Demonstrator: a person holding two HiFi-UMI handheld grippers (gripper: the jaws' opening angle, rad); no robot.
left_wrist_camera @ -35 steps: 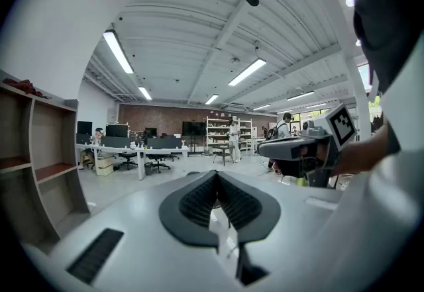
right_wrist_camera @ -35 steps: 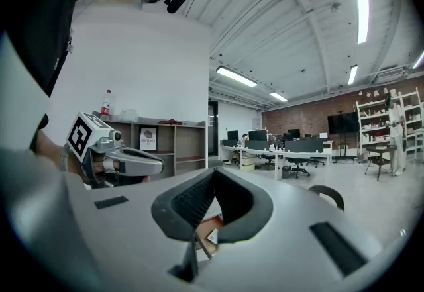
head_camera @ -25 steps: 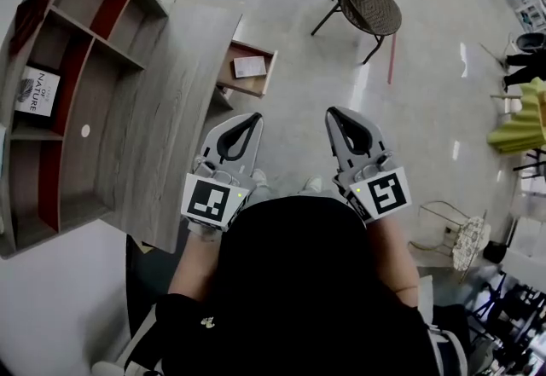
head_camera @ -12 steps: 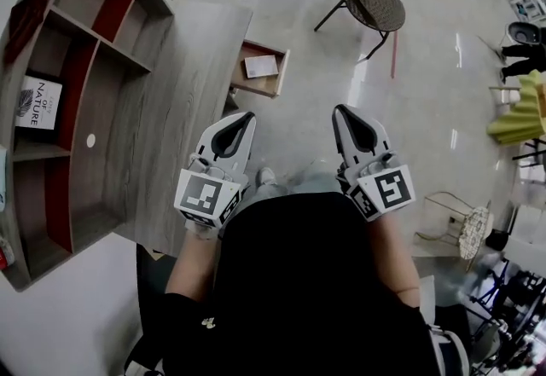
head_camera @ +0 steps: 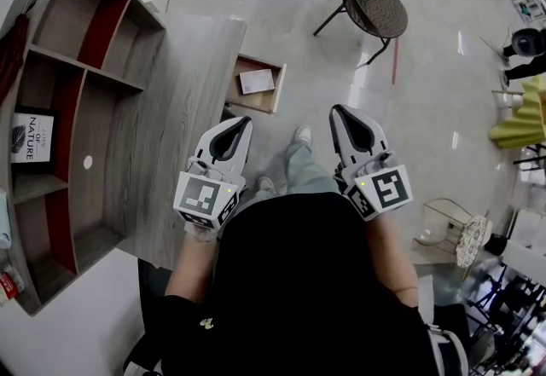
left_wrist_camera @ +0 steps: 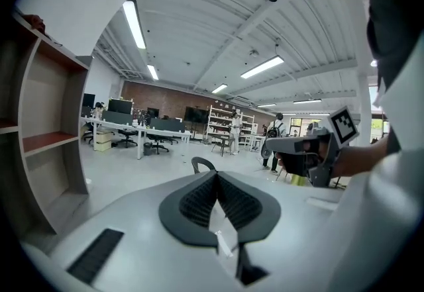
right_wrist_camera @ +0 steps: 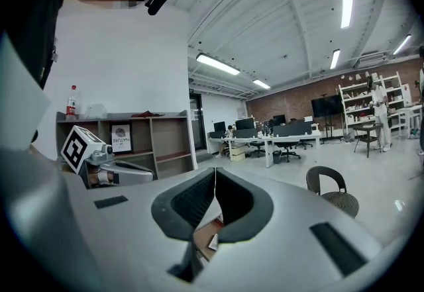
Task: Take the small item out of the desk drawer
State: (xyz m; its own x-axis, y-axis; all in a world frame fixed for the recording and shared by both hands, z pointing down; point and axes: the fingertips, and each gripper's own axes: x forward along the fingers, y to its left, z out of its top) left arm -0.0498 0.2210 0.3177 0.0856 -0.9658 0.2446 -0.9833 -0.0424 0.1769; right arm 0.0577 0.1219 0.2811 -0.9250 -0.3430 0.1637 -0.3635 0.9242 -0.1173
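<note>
Both grippers are held out in front of the body, well short of the target.

Left gripper point(head_camera: 245, 119): jaws are pressed fully together, with nothing pinched between the ribbed pads. Right gripper point(head_camera: 334, 110): jaws are likewise seen closed tip to tip in its own view, with nothing held.

Desk drawer point(head_camera: 278, 91) is already pulled out of the grey wood-grain desk point(head_camera: 183, 110). It lies ahead and slightly right of the left gripper's tips, and ahead and left of the right gripper's tips. The left gripper is judged the nearer of the 2, though neither is close. Glossy floor point(head_camera: 409, 110) is seen between tips and drawer.

Small item point(head_camera: 253, 80) is lying flat on the drawer bottom, untouched. It is a thin pale rectangle, card- or pad-like; the material cannot be told. Its long axis is set roughly crosswise to the line the grippers point along, slightly skewed.

Drawer: shallow open box with matte reddish-brown wood walls. Gripper shells: smooth light-grey plastic, with dark ridged pads.

Judgement: approach phase. 1 gripper has to be opened before any pinch is possible. A thin flat piece is expected to be awkward to lift off the bottom, so an edge grab across the short side is suggested.
</note>
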